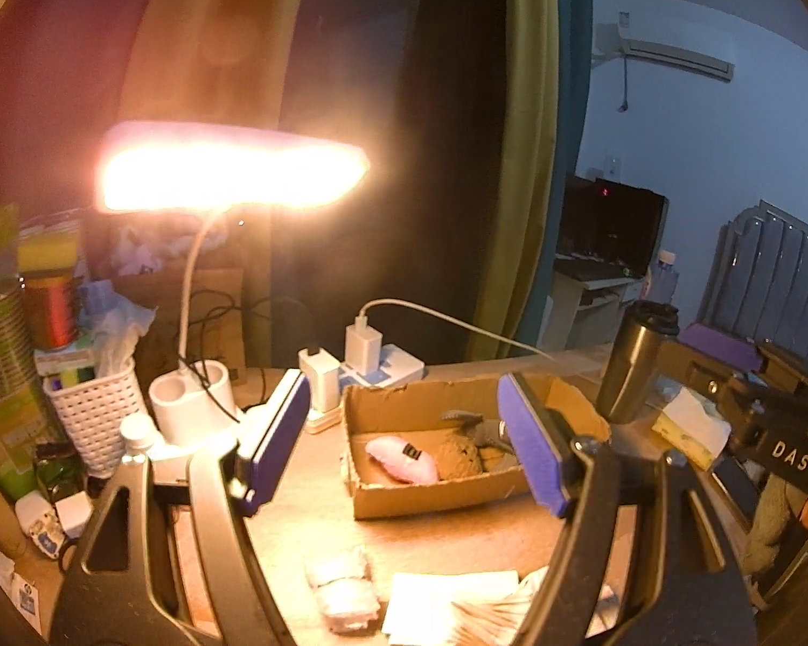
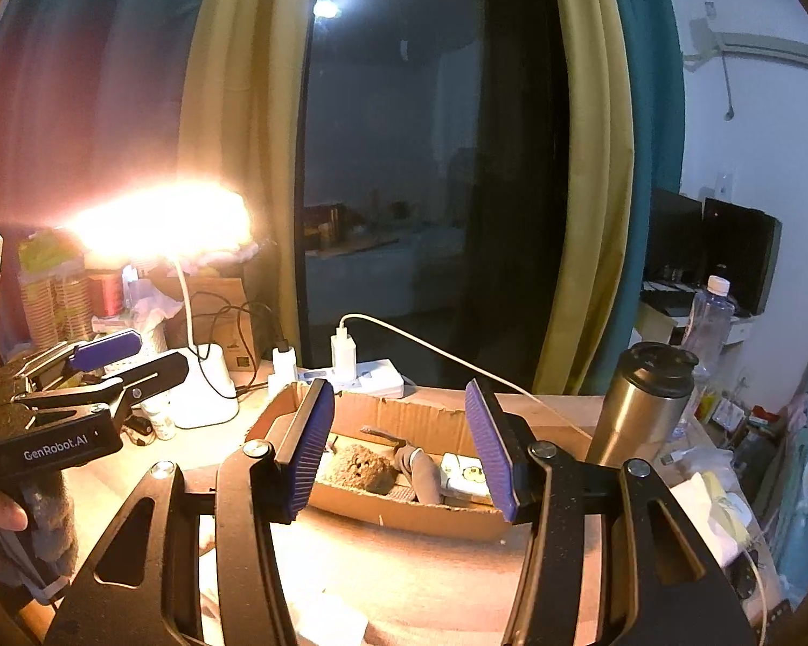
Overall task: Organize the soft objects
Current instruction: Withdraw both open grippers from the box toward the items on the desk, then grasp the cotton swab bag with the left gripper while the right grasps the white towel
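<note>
Lamp glare [image 1: 231, 172] washes out its head (shelf clutter behind stays indistinct).

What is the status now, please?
Left claw and right claw open, empty. Pink plush, brown plush and grey sock in cardboard box. Steel tumbler beside box.

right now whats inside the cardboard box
Inside the cardboard box: a pink plush, a brown fuzzy ball, a grey sock-like piece and a white item. Gripper fingers and the box walls cover the rest.
</note>
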